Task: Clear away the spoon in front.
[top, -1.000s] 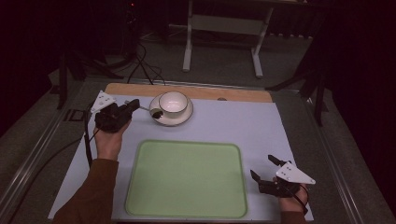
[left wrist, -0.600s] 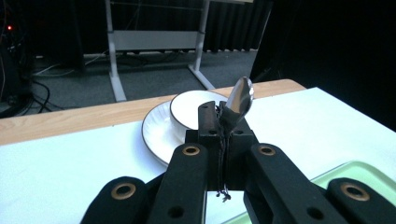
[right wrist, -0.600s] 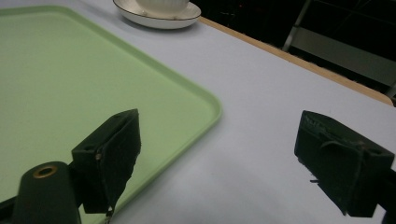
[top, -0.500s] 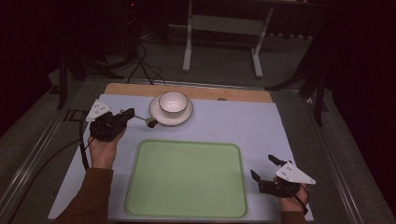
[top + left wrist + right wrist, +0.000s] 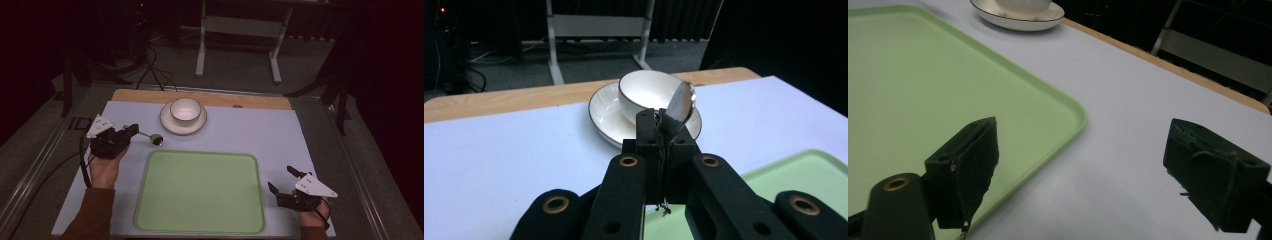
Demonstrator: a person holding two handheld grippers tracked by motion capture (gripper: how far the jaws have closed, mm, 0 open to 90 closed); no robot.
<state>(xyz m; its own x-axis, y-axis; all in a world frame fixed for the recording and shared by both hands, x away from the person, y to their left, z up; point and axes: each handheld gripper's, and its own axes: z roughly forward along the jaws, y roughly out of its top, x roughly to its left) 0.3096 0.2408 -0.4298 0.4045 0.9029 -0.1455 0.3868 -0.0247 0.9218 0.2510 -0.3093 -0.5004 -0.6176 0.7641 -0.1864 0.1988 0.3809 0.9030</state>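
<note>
The left gripper (image 5: 131,131), jaws clamped on a small metal spoon (image 5: 155,139), hovers near the tabletop's far-left corner beside the white cup (image 5: 186,110). Keep the spoon level. The right gripper (image 5: 282,184) rests with jaws apart.

Left tongs (image 5: 134,130) clamped, right tongs (image 5: 282,179) agape
</note>
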